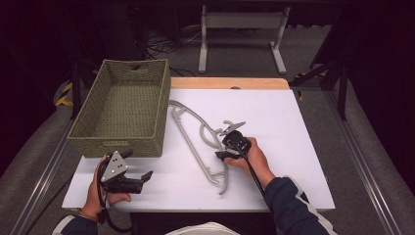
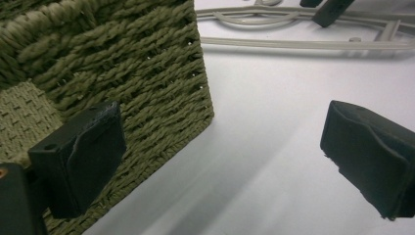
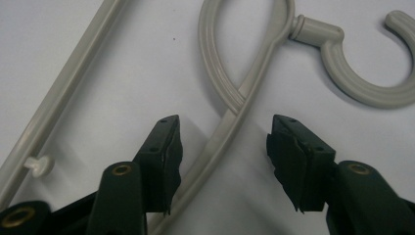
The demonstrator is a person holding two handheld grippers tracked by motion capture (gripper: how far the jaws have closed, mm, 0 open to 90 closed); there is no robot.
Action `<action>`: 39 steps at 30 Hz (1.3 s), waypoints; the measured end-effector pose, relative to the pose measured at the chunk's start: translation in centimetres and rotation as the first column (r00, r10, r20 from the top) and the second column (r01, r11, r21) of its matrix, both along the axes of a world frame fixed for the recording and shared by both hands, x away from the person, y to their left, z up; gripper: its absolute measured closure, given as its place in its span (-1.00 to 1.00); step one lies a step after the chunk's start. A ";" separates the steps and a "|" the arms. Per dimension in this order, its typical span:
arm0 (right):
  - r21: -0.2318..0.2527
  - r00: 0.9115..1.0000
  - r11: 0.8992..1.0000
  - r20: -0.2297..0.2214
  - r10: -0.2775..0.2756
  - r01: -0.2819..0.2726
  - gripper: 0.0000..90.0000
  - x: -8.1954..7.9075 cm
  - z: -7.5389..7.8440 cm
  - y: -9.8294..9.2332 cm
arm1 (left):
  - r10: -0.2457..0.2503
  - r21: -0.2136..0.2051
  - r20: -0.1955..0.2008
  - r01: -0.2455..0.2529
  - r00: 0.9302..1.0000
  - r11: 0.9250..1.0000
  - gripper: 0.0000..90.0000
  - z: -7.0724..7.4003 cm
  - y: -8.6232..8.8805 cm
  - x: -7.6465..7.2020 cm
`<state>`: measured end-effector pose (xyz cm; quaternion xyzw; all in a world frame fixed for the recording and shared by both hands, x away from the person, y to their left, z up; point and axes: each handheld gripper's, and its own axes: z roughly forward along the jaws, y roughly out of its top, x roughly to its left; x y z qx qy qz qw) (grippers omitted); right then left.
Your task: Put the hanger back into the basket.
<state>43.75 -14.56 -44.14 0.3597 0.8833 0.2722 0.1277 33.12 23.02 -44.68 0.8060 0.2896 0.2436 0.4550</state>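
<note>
A grey plastic clothes hanger (image 1: 192, 138) lies flat on the white table, just right of a green woven basket (image 1: 122, 105). My right gripper (image 1: 221, 145) is down over the hanger's neck. In the right gripper view it (image 3: 225, 129) is open, its jaws standing on either side of the hanger's arm (image 3: 247, 93) without pinching it, and the hook (image 3: 362, 83) curls at the upper right. My left gripper (image 1: 138, 165) is held near the basket's front right corner. It (image 2: 225, 147) is open wide with nothing between its pads, beside the basket wall (image 2: 127, 68).
The white table top (image 1: 279, 122) has bare room to the right of the hanger and along the front edge. A wooden strip (image 1: 230, 83) runs along its far edge. A white frame (image 1: 242, 34) stands on the floor beyond.
</note>
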 end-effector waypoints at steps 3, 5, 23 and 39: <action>0.000 1.000 1.000 -0.009 -0.002 0.002 0.08 0.4 0.0 0.2 | -0.002 0.011 0.003 0.002 1.000 1.000 -0.92 0.0 -0.1 0.0; 0.004 1.000 1.000 -0.013 -0.009 0.009 0.21 0.9 0.1 0.3 | -0.007 0.020 0.000 0.007 1.000 1.000 -0.92 -0.1 -0.2 0.0; -0.130 0.973 0.984 -0.181 -0.146 0.124 0.64 3.6 1.4 2.1 | -0.047 0.041 -0.045 0.049 0.998 0.998 -0.91 -0.3 -1.2 -0.2; -0.095 0.978 0.979 -0.092 -0.189 0.181 0.78 3.5 1.2 -1.7 | -0.046 0.039 -0.056 0.049 0.997 0.998 -0.90 -0.4 -1.4 0.0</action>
